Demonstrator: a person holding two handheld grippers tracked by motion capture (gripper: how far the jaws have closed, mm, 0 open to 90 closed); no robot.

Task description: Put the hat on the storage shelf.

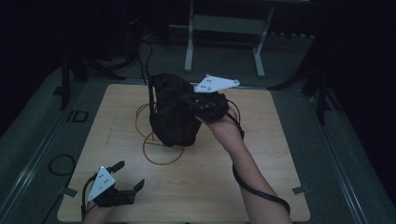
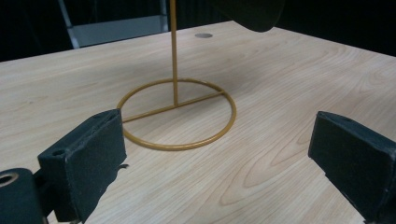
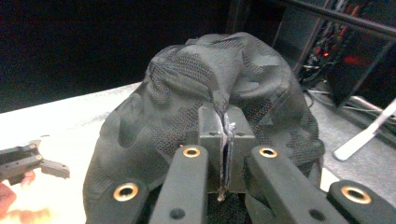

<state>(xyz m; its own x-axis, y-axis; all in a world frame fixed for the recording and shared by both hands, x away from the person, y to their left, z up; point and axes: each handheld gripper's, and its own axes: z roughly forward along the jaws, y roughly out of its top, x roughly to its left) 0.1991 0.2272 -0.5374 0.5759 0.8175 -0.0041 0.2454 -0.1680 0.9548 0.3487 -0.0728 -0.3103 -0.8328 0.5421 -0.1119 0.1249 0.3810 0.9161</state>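
Up above the table (image 1: 224, 186), the right gripper (image 1: 201, 106) has its jaws pinched on a fold of the black mesh cap (image 1: 173, 112), hanging just over the upright gold wire stand (image 2: 174, 70), while the left gripper (image 1: 127, 176) waits spread and empty near the table's front edge.

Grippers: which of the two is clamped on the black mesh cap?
The right gripper, shut on the black mesh cap above the gold wire stand. The left gripper sits open, empty, near the table edge.
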